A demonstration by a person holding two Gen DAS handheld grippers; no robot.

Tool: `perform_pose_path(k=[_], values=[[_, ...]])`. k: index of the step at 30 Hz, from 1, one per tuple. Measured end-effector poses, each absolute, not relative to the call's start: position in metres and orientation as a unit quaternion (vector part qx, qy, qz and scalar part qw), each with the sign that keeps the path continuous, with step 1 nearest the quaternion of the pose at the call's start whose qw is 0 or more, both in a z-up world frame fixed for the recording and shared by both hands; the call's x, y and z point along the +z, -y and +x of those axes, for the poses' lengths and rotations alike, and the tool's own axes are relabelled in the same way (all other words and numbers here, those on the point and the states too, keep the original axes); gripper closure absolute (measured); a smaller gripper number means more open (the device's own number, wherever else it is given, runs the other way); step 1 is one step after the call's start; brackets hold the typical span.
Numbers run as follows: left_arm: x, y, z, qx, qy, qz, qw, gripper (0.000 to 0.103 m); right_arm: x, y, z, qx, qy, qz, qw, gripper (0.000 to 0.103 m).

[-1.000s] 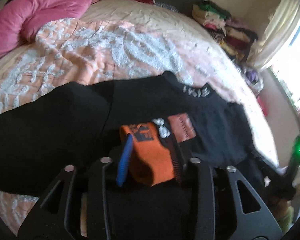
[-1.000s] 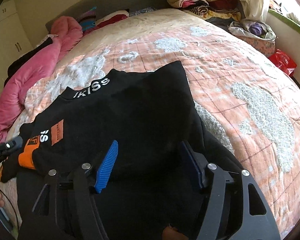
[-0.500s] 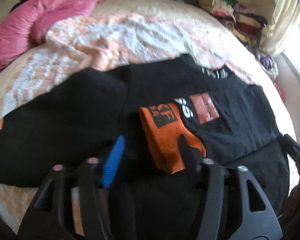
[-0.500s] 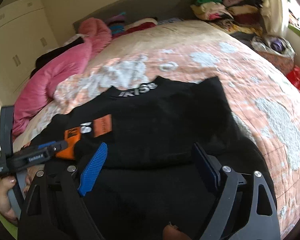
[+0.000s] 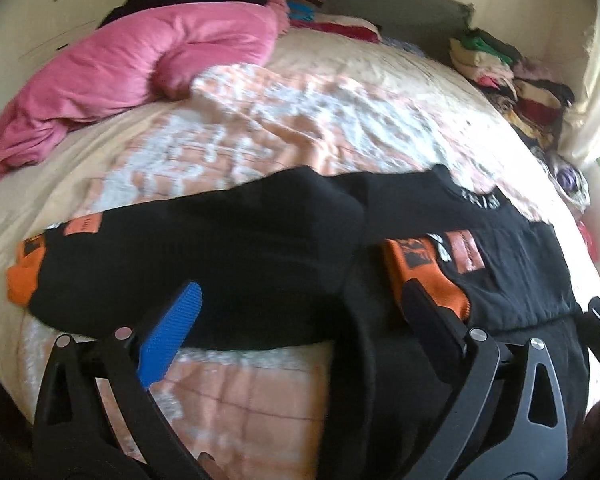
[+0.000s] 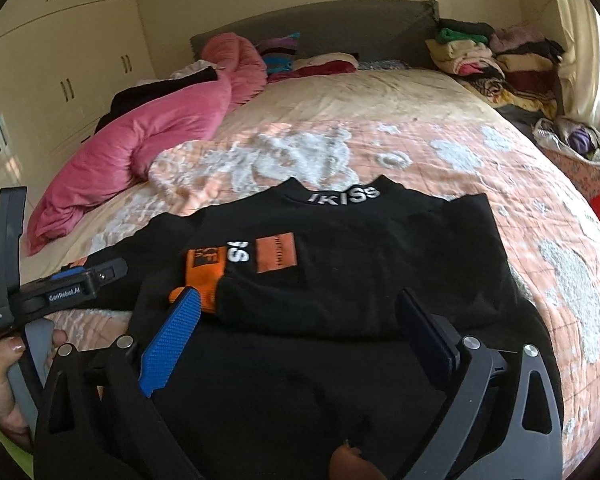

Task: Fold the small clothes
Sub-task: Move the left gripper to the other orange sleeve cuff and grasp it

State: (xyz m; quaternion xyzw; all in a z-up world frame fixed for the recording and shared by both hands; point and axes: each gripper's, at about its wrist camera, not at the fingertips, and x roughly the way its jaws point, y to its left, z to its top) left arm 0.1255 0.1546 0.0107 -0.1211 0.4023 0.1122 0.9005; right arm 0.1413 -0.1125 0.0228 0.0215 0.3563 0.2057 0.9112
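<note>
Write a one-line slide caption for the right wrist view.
Open right gripper above a part-folded black sweatshirt on the bed.

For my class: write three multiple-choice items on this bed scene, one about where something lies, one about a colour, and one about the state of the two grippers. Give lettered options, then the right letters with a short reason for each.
1. Where does the pink duvet lie?
A. bunched along the bed's left side, beyond the top
B. folded on top of the black top
C. on the floor

2. What colour is the cuff of the sleeve folded across the black top?
A. green
B. orange
C. white

3. How do the jaws of the left gripper and right gripper stand?
A. both closed on the sleeve
B. one closed, one open
C. both open, with nothing gripped

Key: 1 A, the duvet sits heaped at the left, clear of the top. 2 B, the ribbed cuff is orange beside the white letters. 3 C, each wrist view shows its jaws spread wide above the cloth, having just been opening.
</note>
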Motion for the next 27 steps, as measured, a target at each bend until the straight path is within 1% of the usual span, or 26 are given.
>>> perform_pose_path(k=[11,27], values=[[0.02,-0.203,0.1,0.2,-0.357,-0.174,0.896,0.009,0.037,0.071,0.13,0.245,-0.335,-0.015,0.91,0.006],[0.02,-0.253,0.073,0.323,-0.335,-0.186,0.865,0.009,0.051,0.018,0.123,0.293,-0.316,-0.049,0.901,0.006]])
